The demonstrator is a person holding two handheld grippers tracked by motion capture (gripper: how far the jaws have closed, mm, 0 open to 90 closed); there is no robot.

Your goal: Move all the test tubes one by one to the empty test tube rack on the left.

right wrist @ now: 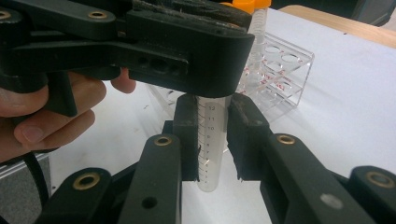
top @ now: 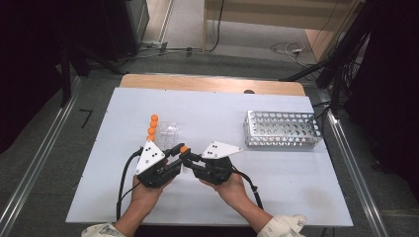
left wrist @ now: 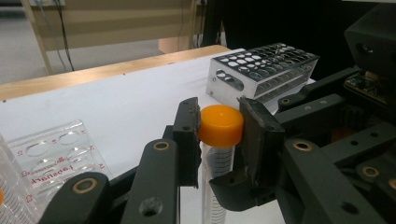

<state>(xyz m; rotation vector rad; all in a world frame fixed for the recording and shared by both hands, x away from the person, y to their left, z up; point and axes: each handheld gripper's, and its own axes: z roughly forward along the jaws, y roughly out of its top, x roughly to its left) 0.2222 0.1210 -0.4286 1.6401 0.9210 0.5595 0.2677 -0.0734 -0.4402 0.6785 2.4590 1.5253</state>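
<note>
Presently: clear plastic graduated tube (right wrist: pixel 211 140) clamped upright in right claw (right wrist: pixel 211 140), above white tabletop (top: pixel 276 168). Left claw (left wrist: pixel 219 128) closed on its orange screw cap (left wrist: pixel 220 125). Handling: keep body steady, twist cap squarely; thread engagement probably partial, unclear.

Orange cap (left wrist: pixel 221 125) on clear tube (right wrist: pixel 211 140) with black graduations; black grippers; red-lettered clear rack (left wrist: pixel 51 156) at nine o'clock; silver perforated rack (top: pixel 281 129) at two o'clock.
</note>
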